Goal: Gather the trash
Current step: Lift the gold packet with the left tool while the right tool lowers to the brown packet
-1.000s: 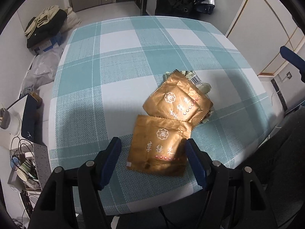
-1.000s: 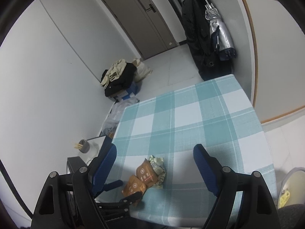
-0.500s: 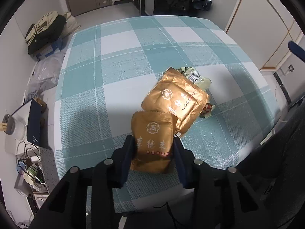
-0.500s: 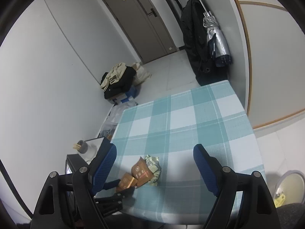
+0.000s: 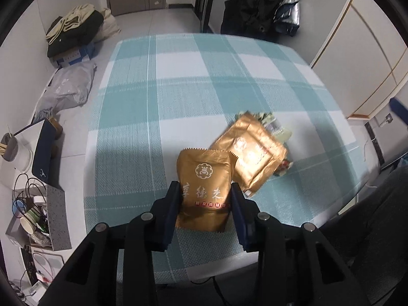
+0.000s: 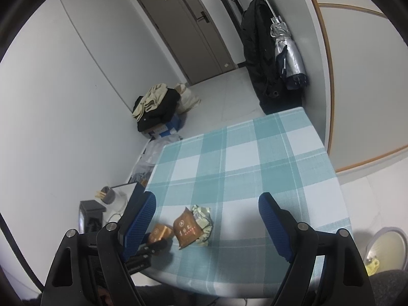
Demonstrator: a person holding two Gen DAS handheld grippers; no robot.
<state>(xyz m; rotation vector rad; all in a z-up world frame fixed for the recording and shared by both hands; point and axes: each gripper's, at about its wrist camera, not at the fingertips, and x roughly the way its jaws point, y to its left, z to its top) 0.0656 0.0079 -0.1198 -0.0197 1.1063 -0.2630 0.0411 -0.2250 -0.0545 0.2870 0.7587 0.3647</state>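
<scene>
My left gripper (image 5: 206,191) is shut on a gold snack wrapper (image 5: 204,186) and holds it just above the checked tablecloth (image 5: 178,97). Both blue pads press on the wrapper's sides. To its right on the cloth lies a second gold wrapper (image 5: 252,158), on top of a pale green wrapper (image 5: 276,130). From the right wrist view, the held wrapper (image 6: 160,231) shows at the table's near left, beside the second gold wrapper (image 6: 187,227) and the green one (image 6: 204,216). My right gripper (image 6: 206,210) stays open high above the table, holding nothing.
Left of the table the floor carries a grey plastic bag (image 5: 66,86), a clothes pile on a box (image 5: 74,33), a cup with sticks (image 5: 10,150) and cables. A dark coat and folded umbrella (image 6: 288,56) hang at the far wall. A round bin (image 6: 385,250) sits at the right.
The left gripper's jaws closed onto the near gold wrapper and lifted it off the cloth a little. The right gripper stayed open and still.
</scene>
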